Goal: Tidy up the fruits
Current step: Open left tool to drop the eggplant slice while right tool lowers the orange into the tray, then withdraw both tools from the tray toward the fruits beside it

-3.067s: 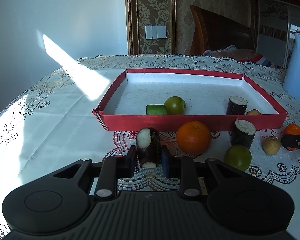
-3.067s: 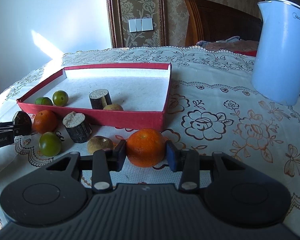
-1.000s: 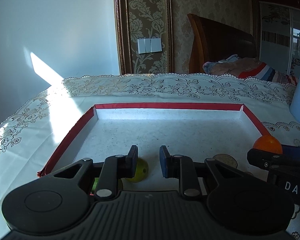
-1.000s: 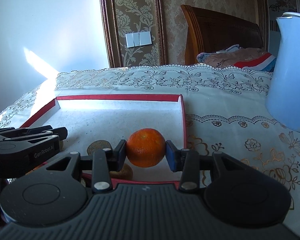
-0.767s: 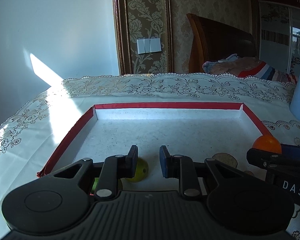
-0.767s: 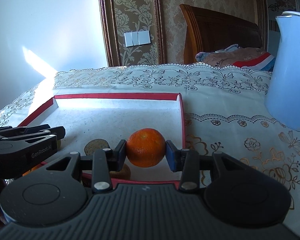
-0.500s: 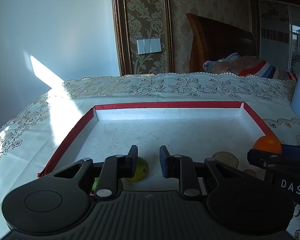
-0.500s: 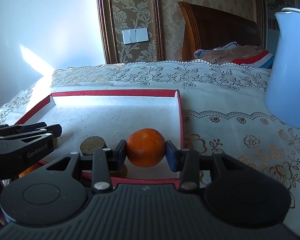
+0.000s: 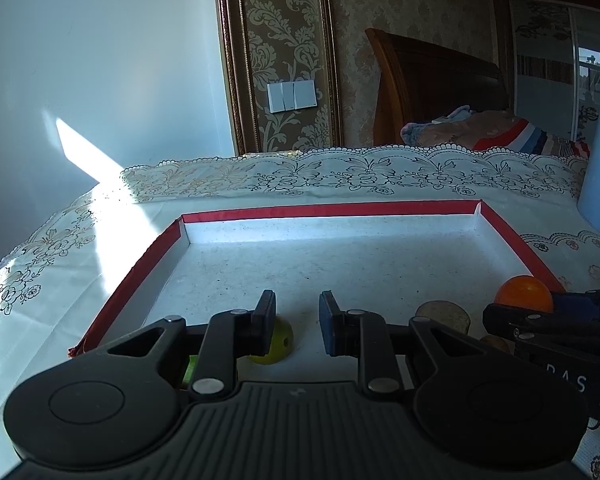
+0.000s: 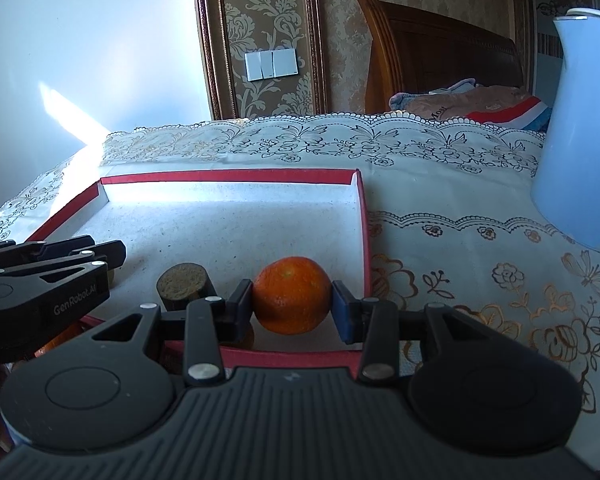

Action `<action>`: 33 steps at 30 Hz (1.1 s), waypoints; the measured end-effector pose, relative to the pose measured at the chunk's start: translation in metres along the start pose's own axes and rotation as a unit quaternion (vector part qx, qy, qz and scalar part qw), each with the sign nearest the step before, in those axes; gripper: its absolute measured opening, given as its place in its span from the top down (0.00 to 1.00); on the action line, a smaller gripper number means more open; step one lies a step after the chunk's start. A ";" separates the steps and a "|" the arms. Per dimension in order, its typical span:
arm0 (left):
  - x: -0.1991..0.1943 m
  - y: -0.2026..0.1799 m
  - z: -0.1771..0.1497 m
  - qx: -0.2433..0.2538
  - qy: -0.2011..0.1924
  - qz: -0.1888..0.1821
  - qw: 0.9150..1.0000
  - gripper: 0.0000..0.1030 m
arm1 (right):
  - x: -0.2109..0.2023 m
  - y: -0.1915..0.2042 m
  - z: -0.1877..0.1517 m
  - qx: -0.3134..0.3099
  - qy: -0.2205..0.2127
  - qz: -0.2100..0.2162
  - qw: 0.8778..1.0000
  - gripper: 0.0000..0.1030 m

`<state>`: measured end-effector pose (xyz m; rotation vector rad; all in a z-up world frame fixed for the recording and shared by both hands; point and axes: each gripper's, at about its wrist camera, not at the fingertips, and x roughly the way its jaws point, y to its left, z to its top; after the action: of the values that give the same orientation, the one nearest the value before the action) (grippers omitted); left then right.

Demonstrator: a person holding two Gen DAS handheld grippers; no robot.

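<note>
Readable lettering on the grippers and bedding

"GenRobot.AI" is showing on the left gripper (image 10: 112, 252); "DAS" is showing on the right gripper (image 9: 496, 316); "Most" is showing on the folded blanket (image 10: 460, 106).

Blue kettle (image 10: 580, 128) on lace tablecloth (image 10: 460, 208)

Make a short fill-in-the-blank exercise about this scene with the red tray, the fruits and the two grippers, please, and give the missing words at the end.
1. The right gripper is shut on an ____ fruit.
2. The tray has a white floor and a ____ rim.
3. Between the fingers of the left gripper there is ____.
4. The pale blue kettle stands ____ the tray, on the tablecloth.

Missing words: orange; red; nothing; outside
</note>
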<state>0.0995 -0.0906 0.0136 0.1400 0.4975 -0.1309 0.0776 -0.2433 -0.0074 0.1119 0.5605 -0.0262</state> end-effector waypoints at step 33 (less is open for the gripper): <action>-0.040 0.041 0.002 -0.064 -0.038 -0.028 0.997 0.11 | -0.025 -0.026 -0.005 0.058 -0.043 0.030 0.997 0.58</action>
<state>0.0722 -0.0471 0.0392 -0.0045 0.4326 -0.1578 0.0528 -0.2683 -0.0008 0.2390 0.4684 -0.0051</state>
